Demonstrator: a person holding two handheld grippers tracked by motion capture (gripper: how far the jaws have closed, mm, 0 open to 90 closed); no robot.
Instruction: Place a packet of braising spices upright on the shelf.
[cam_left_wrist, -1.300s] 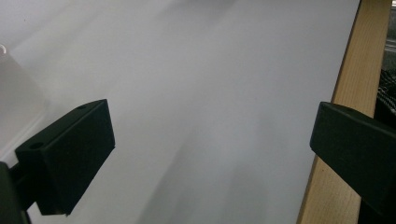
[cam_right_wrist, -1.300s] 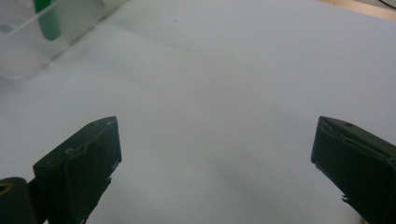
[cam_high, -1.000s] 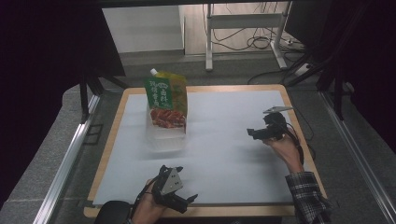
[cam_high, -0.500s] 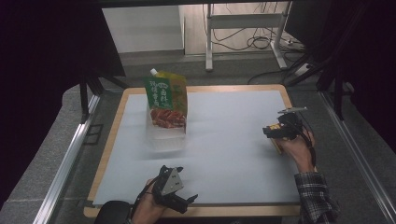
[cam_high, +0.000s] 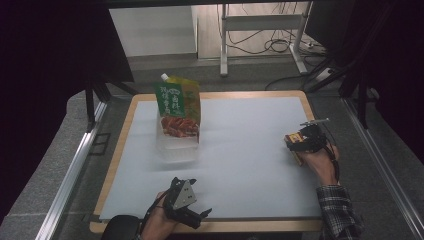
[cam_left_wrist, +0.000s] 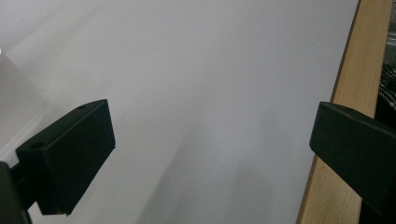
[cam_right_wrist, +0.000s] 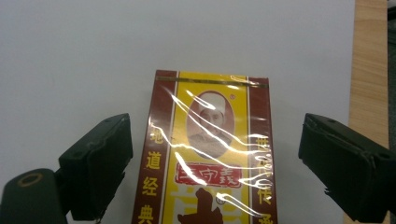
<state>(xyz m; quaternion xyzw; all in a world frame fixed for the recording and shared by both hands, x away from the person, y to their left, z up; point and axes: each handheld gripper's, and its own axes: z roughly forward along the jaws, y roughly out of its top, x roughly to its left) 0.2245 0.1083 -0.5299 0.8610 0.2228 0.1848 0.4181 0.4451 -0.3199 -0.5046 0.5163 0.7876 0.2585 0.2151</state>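
Ahead of the left gripper (cam_high: 200, 216) and a little to its left, a green and orange pouch (cam_high: 178, 111) stands upright in a clear tub (cam_high: 176, 148) on the far left part of the white mat (cam_high: 250, 150). Pouch and tub are well apart from this gripper. It sits at the near edge of the table, held by the left hand (cam_high: 157, 222), with a grey three-cornered plate (cam_high: 182, 195) on top. In the left gripper view its jaws stand wide apart, with bare mat between them and the wooden table edge (cam_left_wrist: 355, 60) running past the right jaw.

Far to the right, near the mat's right edge, the right hand (cam_high: 320, 162) holds the right gripper (cam_right_wrist: 219, 163). A red and yellow box (cam_right_wrist: 210, 158) wrapped in shiny film lies flat on the mat directly under it, its length running along the line of the jaws. The jaws are spread wide on either side of the box, with a clear gap to each, so neither touches it. The box's far end reaches beyond the jaw tips.
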